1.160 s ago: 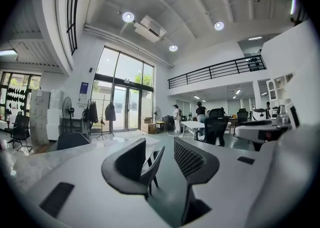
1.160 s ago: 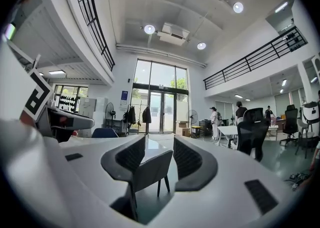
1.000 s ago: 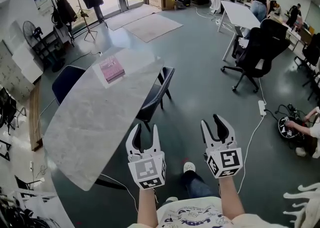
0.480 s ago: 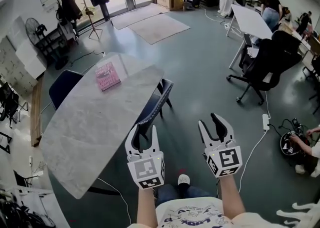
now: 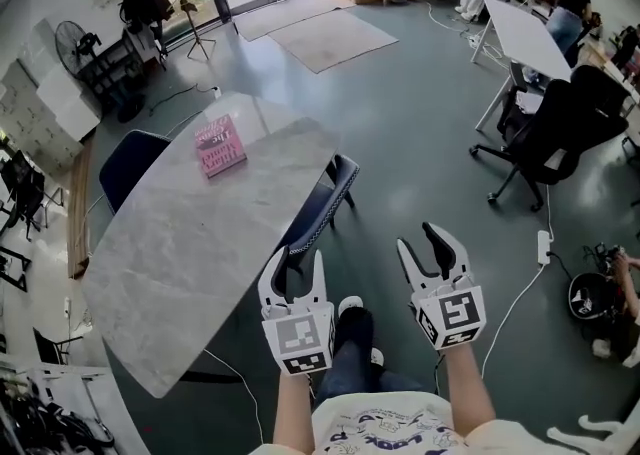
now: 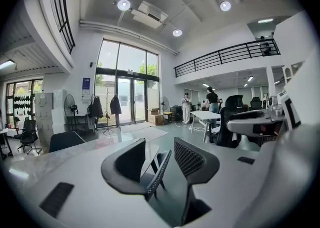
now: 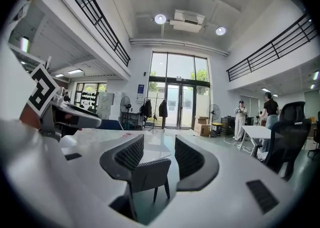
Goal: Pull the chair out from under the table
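A dark chair (image 5: 322, 205) with a patterned edge stands tucked under the long side of the grey marble table (image 5: 190, 243); only its back and rear legs show. My left gripper (image 5: 296, 269) hovers open just short of the chair back, and nothing is between its fingers. The right gripper (image 5: 422, 243) is level with it over bare floor, right of the chair, its jaws opening and empty. In the left gripper view the chair (image 6: 159, 171) appears beyond the open gripper (image 6: 160, 146). The right gripper view frames the chair (image 7: 149, 173) between the spread jaws of the gripper (image 7: 159, 142), still apart from it.
A pink book (image 5: 220, 145) lies on the tabletop. A second dark chair (image 5: 130, 168) sits on the table's far side. A black office chair (image 5: 565, 128), a white table (image 5: 530, 38) and a power strip (image 5: 545, 243) lie to the right. My shoe (image 5: 350, 308) is between the grippers.
Both grippers have come forward toward the chair and table, which now sit nearer. One foot has stepped ahead between the grippers. The right jaws have spread slightly.
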Tool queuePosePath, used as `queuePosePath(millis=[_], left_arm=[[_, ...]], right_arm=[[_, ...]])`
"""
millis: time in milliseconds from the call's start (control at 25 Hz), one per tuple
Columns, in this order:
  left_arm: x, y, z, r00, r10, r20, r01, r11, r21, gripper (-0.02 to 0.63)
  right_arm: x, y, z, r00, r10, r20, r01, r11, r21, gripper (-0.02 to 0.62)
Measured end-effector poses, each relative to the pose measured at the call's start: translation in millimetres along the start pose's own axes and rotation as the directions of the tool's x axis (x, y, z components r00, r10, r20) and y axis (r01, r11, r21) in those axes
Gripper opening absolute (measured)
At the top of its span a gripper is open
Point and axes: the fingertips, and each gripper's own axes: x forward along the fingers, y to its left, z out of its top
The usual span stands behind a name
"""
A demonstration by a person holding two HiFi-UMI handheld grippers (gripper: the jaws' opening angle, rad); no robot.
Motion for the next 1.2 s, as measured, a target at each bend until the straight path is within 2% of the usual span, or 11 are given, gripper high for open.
queuePosePath(millis=[240,600,840,1000,1200], left_arm=[[58,11,-3,0.999,-0.022,-0.027,0.022,1.0,-0.008,0.198],[137,19,-23,0.988,-0.079,-0.134,0.08,0.997,0.003,0.221],[174,19,-42,0.974,-0.121,-0.192,0.124,0.992,0.003,0.225],[193,23,-50,0.962,-0.141,-0.233,0.146,0.989,0.005,0.227],[205,24,-69,0.946,-0.147,-0.29,0.162,0.986,0.03,0.236]], right_arm=[[62,-4,-16,0.998,0.035,-0.053,-0.038,0.998,-0.046,0.195],[158,-9,-28,0.982,0.128,-0.14,-0.143,0.985,-0.097,0.199],[205,-5,-55,0.953,0.189,-0.236,-0.235,0.954,-0.185,0.207],[227,4,-75,0.918,0.249,-0.308,-0.327,0.916,-0.232,0.207],[244,7,-98,0.881,0.288,-0.377,-0.401,0.876,-0.268,0.211]])
